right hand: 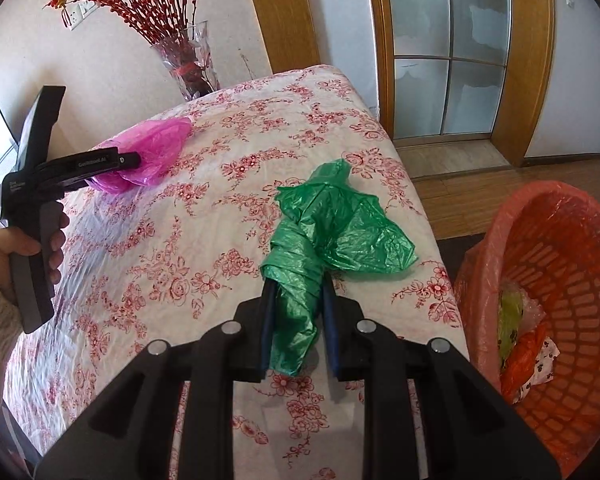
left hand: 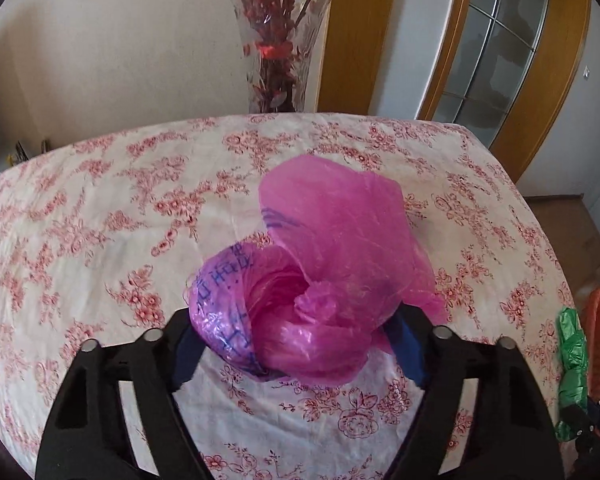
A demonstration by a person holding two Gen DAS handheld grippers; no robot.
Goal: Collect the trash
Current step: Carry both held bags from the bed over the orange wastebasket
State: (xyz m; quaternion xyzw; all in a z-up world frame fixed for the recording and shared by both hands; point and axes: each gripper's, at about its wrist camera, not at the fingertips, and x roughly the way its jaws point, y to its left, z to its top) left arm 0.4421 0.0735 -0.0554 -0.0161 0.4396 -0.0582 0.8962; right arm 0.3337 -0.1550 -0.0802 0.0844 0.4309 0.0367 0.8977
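A crumpled pink plastic bag [left hand: 320,280] with blue print sits between the fingers of my left gripper [left hand: 300,332], which is shut on it above the flowered tablecloth [left hand: 100,220]. In the right wrist view the pink bag [right hand: 152,148] and left gripper [right hand: 132,160] show at the far left. My right gripper [right hand: 296,308] is shut on a twisted green plastic bag [right hand: 332,232] near the table's right edge. The green bag also shows at the right edge of the left wrist view [left hand: 572,364].
An orange plastic basket [right hand: 572,272] lined with a pink bag stands on the floor right of the table, with some trash inside. A glass vase [left hand: 278,52] of red branches stands at the table's far edge. A wooden-framed glass door [right hand: 448,52] is behind.
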